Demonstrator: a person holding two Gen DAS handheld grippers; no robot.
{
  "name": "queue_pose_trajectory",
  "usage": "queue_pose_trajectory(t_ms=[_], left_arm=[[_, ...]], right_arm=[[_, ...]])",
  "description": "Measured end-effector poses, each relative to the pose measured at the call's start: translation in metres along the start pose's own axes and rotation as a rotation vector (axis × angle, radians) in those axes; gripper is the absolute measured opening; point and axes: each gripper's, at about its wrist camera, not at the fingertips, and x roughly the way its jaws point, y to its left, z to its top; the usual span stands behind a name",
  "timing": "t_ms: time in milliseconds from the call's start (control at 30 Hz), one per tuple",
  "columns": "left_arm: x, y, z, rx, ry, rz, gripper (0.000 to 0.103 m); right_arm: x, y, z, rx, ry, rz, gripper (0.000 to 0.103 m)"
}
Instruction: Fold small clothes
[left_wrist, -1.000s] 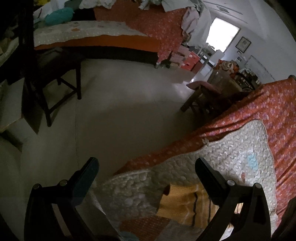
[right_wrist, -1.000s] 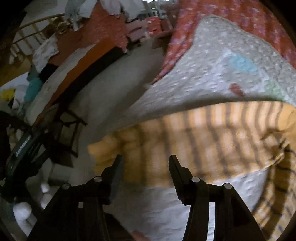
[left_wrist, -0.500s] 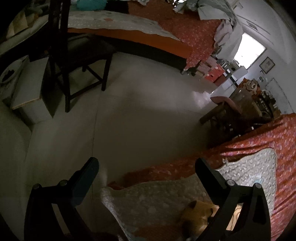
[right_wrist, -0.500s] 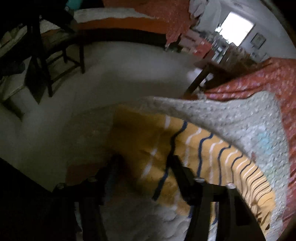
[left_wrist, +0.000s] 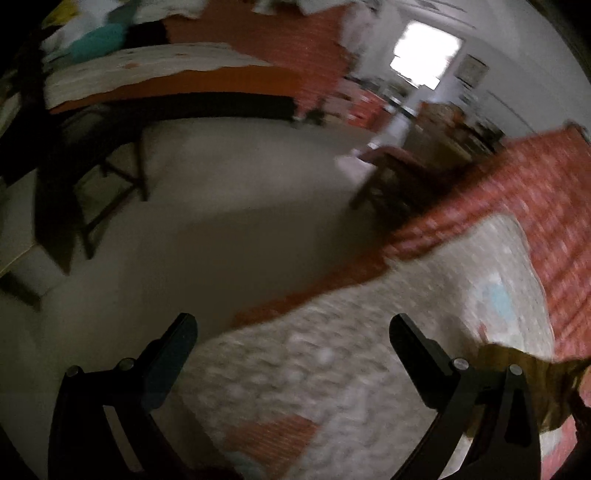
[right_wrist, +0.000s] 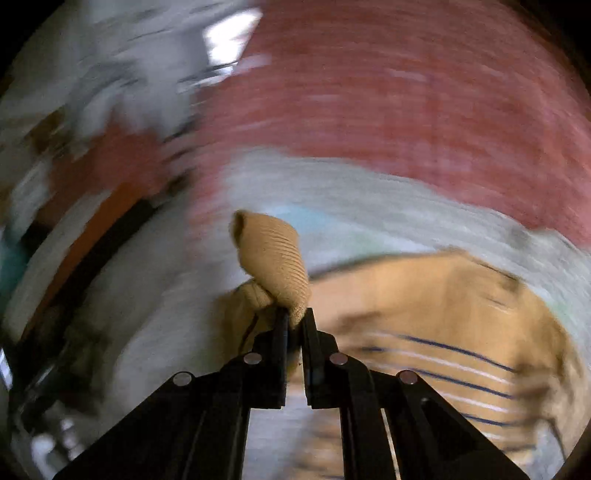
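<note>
- Right gripper (right_wrist: 294, 314): jaws pinched nearly together on a ribbed cuff end of the yellow striped sweater (right_wrist: 436, 325). The cuff stands up above the fingertips as a rolled tube, sharp while all else is smeared.
- Sweater body trails to the right and near side of the right wrist view, mustard-yellow with thin dark blue and pale stripes. It lies on the pale quilted mat (right_wrist: 369, 192); whether every part touches it cannot be told through the blur.
- Behind the mat, the red patterned bedcover (right_wrist: 406, 92) fills the far half of that view. A bright window patch (right_wrist: 229, 33) sits far left.
- Left gripper (left_wrist: 291, 332): jaws spread wide, nothing between them. It hangs over the near edge of the quilted mat (left_wrist: 332, 369), close to where the mat meets the grey floor (left_wrist: 221, 221).
- In the left wrist view, a dim yellow-brown piece of the sweater (left_wrist: 517, 373) shows at the near right, behind the right-hand finger (left_wrist: 417, 350) and apart from the gap between the fingers.
- The bedcover (left_wrist: 535, 192) runs along the right, under the mat, and drops toward the floor.
- Far across the floor: a second bed (left_wrist: 166, 70) with a pale quilt over an orange side and heaped clothes on top, among them a teal piece (left_wrist: 99, 40).
- A dark chair (left_wrist: 96, 184) stands at the left; a wooden chair (left_wrist: 399, 173) stands just beyond the near bed's corner.
- A lit window (left_wrist: 424, 59) sits far right. Both views are motion-blurred and fine detail is lost.
</note>
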Motion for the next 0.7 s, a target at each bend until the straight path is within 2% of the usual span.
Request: queue_pose_trajectory(t_ms=[167, 267, 333, 400, 467, 500, 600, 700], left_arm=[[-0.001, -0.065, -0.025, 0.18, 0.057, -0.138, 0.103], [-0.003, -0.11, -0.049, 0.314, 0.114, -0.25, 0.103], [0.001, -0.131, -0.069, 0.37, 0.181, -0.321, 0.103], [0.007, -0.15, -0.09, 0.402, 0.276, -0.401, 0.103], [0.015, -0.165, -0.114, 0.416, 0.396, -0.47, 0.103], [0.016, -0.17, -0.123, 0.419, 0.435, -0.487, 0.103], [0.013, -0.184, -0.151, 0.468, 0.503, -0.506, 0.099], [0.005, -0.194, -0.18, 0.557, 0.56, -0.515, 0.095]], right_arm=[[0.012, -0.135, -0.009, 0.189, 0.043, -0.227, 0.006], [0.02, -0.187, -0.026, 0.297, 0.086, -0.284, 0.006], [0.033, -0.218, -0.039, 0.343, 0.136, -0.274, 0.007], [0.044, -0.232, -0.052, 0.362, 0.192, -0.265, 0.011], [0.036, -0.245, -0.063, 0.384, 0.178, -0.295, 0.02], [0.027, -0.248, -0.069, 0.401, 0.163, -0.283, 0.03], [-0.014, -0.258, -0.1, 0.453, 0.133, -0.177, 0.052], [-0.053, -0.26, -0.145, 0.49, 0.12, -0.094, 0.061]])
